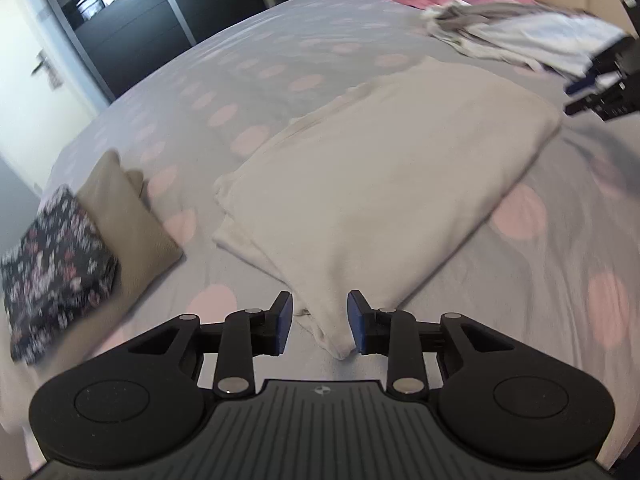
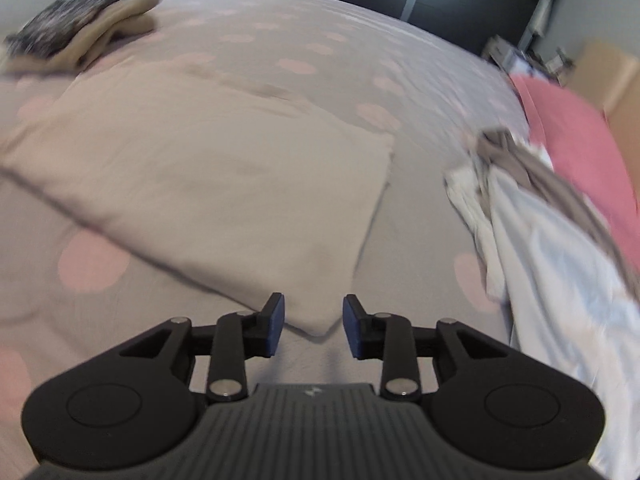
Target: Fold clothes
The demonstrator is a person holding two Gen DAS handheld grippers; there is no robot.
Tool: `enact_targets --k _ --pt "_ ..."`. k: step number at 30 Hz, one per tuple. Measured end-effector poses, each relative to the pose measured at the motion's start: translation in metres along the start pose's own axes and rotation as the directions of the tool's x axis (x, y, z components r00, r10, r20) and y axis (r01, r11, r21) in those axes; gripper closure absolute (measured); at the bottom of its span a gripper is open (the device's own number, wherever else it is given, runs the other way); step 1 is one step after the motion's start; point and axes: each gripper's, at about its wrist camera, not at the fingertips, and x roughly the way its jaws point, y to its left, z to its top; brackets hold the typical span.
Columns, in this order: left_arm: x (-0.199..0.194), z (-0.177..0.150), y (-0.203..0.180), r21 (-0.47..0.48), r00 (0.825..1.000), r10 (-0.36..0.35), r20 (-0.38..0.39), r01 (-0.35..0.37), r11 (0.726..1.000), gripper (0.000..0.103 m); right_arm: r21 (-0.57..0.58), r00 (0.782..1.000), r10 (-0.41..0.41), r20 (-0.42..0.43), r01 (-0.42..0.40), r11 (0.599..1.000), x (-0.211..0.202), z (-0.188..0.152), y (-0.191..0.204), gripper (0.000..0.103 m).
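Lying flat on the spotted bed, the folded cream garment is seen with a corner between each tool's parted pads. Neither the left tool nor the right tool is pressed on it; nothing is gripped.

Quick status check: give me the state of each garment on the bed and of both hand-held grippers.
Cream garment: folded, lying flat on the bed.
Tan garment: folded, floral one partly on it.
Floral garment: folded.
Pile of clothes: unfolded, crumpled beside the pink pillow.
Left hand-held gripper: open, cream corner between the jaws, not pinched.
Right hand-held gripper: open, another cream corner just ahead.
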Motion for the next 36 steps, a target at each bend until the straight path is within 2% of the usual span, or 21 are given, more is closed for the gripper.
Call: enact_targets --k 3,4,7,9,13,18,20,22,23,25,27,28,29,30,31,33,36 --pt "0.003 -0.003 -0.012 0.097 1.0 0.0 0.021 -0.002 0.995 0.065 -0.134 0.999 -0.006 0.032 0.01 0.991 0.0 -0.005 0.014 0.054" --pt "0.005 -0.003 -0.016 0.118 1.0 0.001 0.026 -0.004 0.993 0.062 -0.173 0.999 -0.009 0.033 0.015 0.985 0.002 -0.007 0.018 0.053" --pt "0.017 -0.008 -0.033 0.204 1.0 0.014 0.027 -0.019 0.979 0.062 -0.289 0.999 -0.018 0.037 0.028 0.957 0.008 -0.012 0.03 0.053" --pt "0.026 -0.014 -0.05 0.295 0.998 0.049 0.025 -0.054 0.954 0.062 -0.332 0.999 -0.017 0.035 0.028 0.943 0.013 -0.014 0.033 0.052" --pt "0.045 -0.028 -0.081 0.465 0.997 0.079 -0.021 -0.061 0.883 0.061 -0.43 0.999 -0.026 0.031 0.037 0.902 0.023 -0.018 0.042 0.042" --pt "0.072 -0.042 -0.108 0.575 0.977 0.214 -0.007 -0.171 0.8 0.061 -0.58 0.995 -0.087 0.058 0.104 0.808 0.037 -0.028 0.054 0.04" --pt "0.078 -0.05 -0.118 0.643 0.969 0.242 0.051 -0.217 0.734 0.061 -0.609 0.992 -0.105 0.067 0.124 0.784 0.043 -0.028 0.056 0.04" --pt "0.083 -0.054 -0.121 0.682 0.964 0.25 0.091 -0.243 0.69 0.063 -0.637 0.989 -0.126 0.079 0.147 0.757 0.05 -0.028 0.058 0.04" --pt "0.085 -0.054 -0.118 0.68 0.966 0.242 0.096 -0.241 0.693 0.067 -0.651 0.986 -0.143 0.09 0.167 0.74 0.055 -0.027 0.058 0.042" --pt "0.09 -0.049 -0.108 0.646 0.97 0.231 0.075 -0.224 0.729 0.074 -0.681 0.979 -0.171 0.115 0.203 0.704 0.064 -0.026 0.059 0.043" --pt "0.093 -0.042 -0.098 0.613 0.974 0.219 0.049 -0.203 0.764 0.079 -0.708 0.979 -0.168 0.12 0.203 0.676 0.07 -0.025 0.061 0.059" --pt "0.093 -0.039 -0.094 0.6 0.976 0.212 0.037 -0.192 0.776 0.087 -0.718 0.979 -0.167 0.118 0.2 0.667 0.072 -0.024 0.063 0.065" --pt "0.091 -0.037 -0.093 0.596 0.978 0.205 0.028 -0.18 0.782 0.092 -0.724 0.98 -0.164 0.109 0.191 0.663 0.073 -0.023 0.063 0.081" --pt "0.089 -0.034 -0.091 0.593 0.98 0.197 0.018 -0.169 0.787 0.093 -0.724 0.981 -0.163 0.1 0.185 0.665 0.074 -0.022 0.063 0.086" --pt "0.086 -0.031 -0.089 0.581 0.982 0.186 0.006 -0.155 0.799 0.097 -0.718 0.982 -0.163 0.096 0.182 0.672 0.073 -0.019 0.061 0.088" --pt "0.079 -0.023 -0.083 0.553 0.985 0.172 -0.002 -0.142 0.821 0.097 -0.702 0.983 -0.161 0.082 0.172 0.691 0.071 -0.013 0.056 0.092" --pt "0.071 -0.017 -0.078 0.547 0.986 0.165 -0.006 -0.134 0.826 0.098 -0.677 0.988 -0.142 0.057 0.142 0.723 0.061 -0.003 0.048 0.094"
